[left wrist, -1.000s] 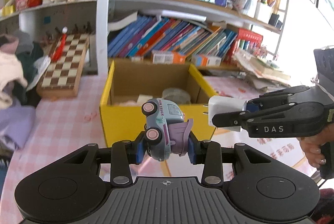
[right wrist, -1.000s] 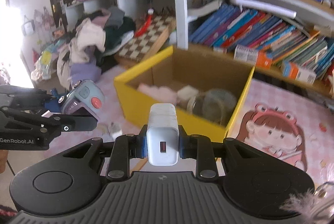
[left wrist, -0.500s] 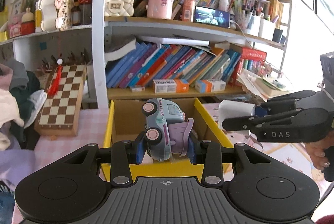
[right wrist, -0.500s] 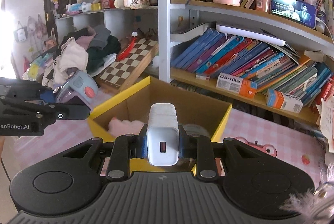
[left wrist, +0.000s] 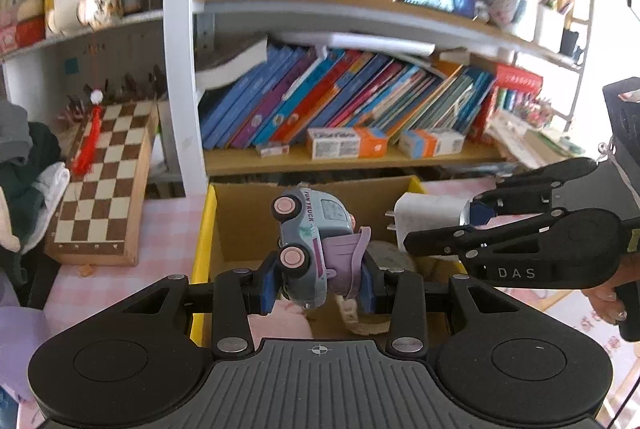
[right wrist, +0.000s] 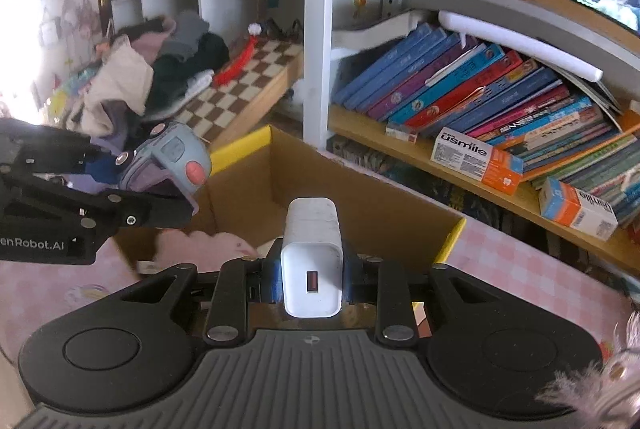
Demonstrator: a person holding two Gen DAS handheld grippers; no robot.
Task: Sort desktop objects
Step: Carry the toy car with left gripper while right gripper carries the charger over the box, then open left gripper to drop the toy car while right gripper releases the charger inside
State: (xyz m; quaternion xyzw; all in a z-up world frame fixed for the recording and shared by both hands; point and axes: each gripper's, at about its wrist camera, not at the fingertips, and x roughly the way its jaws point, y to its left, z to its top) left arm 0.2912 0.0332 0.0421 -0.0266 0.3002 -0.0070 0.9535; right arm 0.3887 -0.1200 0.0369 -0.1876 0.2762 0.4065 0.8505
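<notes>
A small pale-blue and lilac plastic toy car (left wrist: 308, 245), lettered "FUN TRUCK", is clamped between the fingers of the left gripper (left wrist: 318, 279), nose up, with its pink wheels turned to the left. It is held above the open yellow-rimmed cardboard box (left wrist: 202, 229), over the near part of the opening. The toy is judged light and rigid. Its rounded, glossy shell could slip or swivel under a loose pinch, so the flat lower flanks near the wheels are judged the better place to be gripped than the curved roof.

A white, blocky plastic wall charger (right wrist: 312, 261) is pinched across its smooth flat sides by the right gripper (right wrist: 312, 283), USB port facing the camera, also over the box opening and towards the right-hand wall. It is judged hard, compact and heavier for its size; its prongs (left wrist: 390, 223) are best kept clear of the fingers.

Inside the box a pink soft item (right wrist: 208, 245) and a greyish round object (left wrist: 386, 257) can be made out. The box stands on a pink checked tablecloth (right wrist: 520, 261), close to the back edge under the bookshelf (left wrist: 360, 165).
</notes>
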